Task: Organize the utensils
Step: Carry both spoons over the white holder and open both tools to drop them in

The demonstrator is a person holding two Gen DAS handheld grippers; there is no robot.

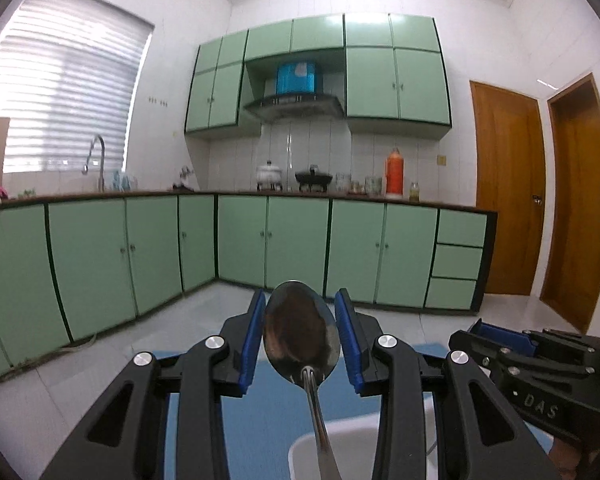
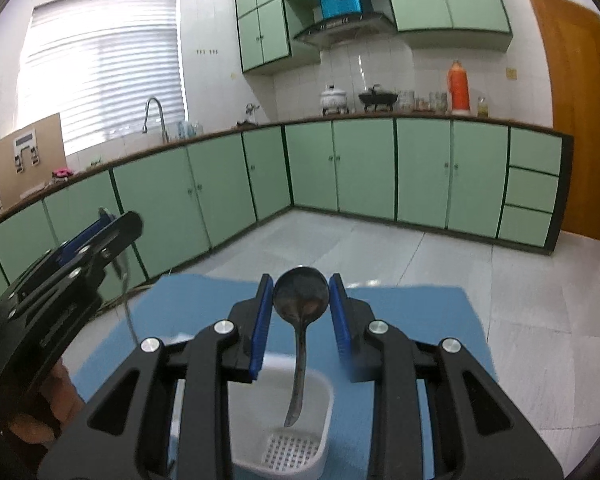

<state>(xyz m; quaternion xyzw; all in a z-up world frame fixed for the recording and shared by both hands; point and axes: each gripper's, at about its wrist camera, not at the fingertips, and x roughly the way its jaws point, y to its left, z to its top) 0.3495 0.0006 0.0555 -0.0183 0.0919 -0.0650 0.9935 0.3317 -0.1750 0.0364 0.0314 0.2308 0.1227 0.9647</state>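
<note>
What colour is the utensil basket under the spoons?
White basket, clearest in the right wrist view.

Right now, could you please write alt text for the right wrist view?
The right tongs grip a dark spoon by its bowl, handle hanging over a white basket on a blue mat. A green-cabinet kitchen lies behind.

Surface covered by a blue mat [image 2: 420,312], with tiled floor [image 2: 500,280] beyond; a white basket [image 2: 320,452] with perforated bottom stands directly on the mat.
</note>
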